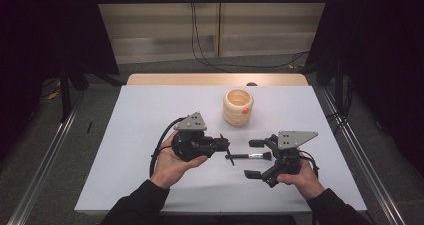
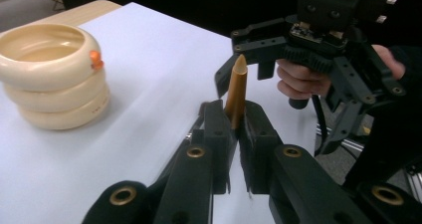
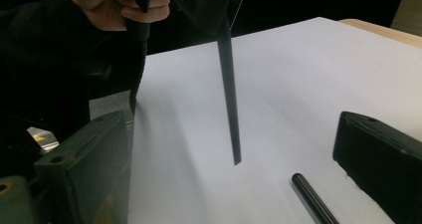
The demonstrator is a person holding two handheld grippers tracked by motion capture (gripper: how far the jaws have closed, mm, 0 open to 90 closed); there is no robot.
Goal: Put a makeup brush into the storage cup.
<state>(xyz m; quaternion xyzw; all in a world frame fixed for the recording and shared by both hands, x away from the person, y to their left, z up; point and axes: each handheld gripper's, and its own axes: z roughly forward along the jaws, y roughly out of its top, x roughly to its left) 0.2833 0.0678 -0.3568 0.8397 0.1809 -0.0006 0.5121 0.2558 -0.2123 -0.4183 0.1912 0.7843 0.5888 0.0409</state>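
The left tongs (image 1: pixel 226 146) are clamped on a thin brush (image 2: pixel 236 90) with a tan bristle tip and slim black handle, held above the desk (image 1: pixel 150 110) near its middle. The right tongs (image 1: pixel 254 158) stand apart around a second black brush (image 1: pixel 248 156) lying flat. A ribbed, glossy cream pot (image 1: pixel 238 106) sits toward the far edge.

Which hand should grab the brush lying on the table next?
Probably the right: the right gripper is open beside the brush, while the left gripper is shut on a thin stick.

Brush (image 3: pixel 313 199) handle cut off by the bottom edge, held brush's (image 2: pixel 237 92) middle hidden between gripper jaws
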